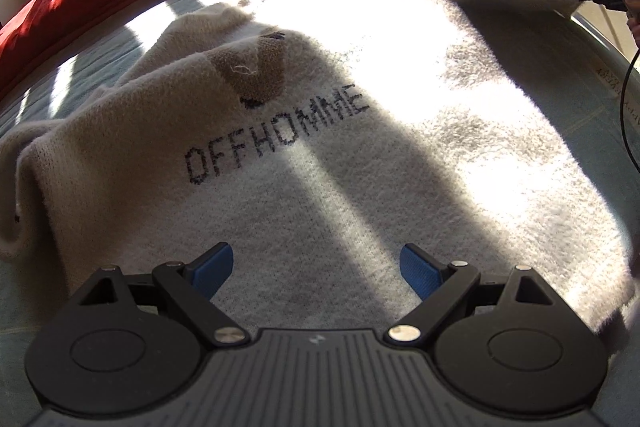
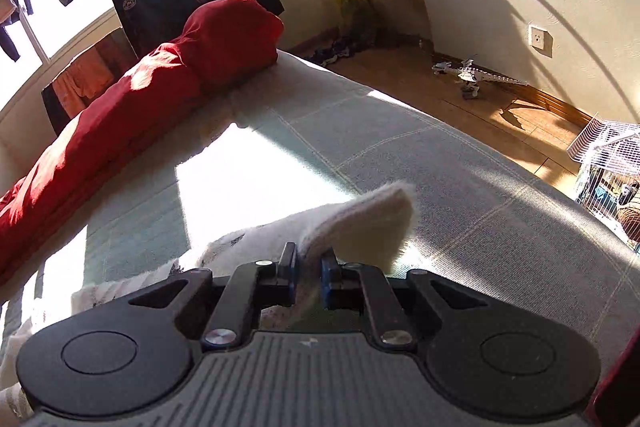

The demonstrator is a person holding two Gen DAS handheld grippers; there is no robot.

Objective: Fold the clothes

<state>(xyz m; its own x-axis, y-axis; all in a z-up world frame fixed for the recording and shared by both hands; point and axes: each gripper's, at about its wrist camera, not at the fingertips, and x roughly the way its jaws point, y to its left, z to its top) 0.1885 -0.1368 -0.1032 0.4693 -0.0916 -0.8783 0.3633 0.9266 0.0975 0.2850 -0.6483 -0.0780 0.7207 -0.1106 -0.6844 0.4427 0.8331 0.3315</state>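
Left gripper (image 1: 316, 269): fingers spread wide, empty, hovering over near hem of cream sweater (image 1: 320, 131), fabric filling frame centre between blue pads. Sweater lies flat on bed (image 1: 100, 67). Right gripper (image 2: 308, 269): fingers clamped on sweater edge, lifted flap projecting beyond fingertips. Red duvet (image 2: 140, 107) upper left.
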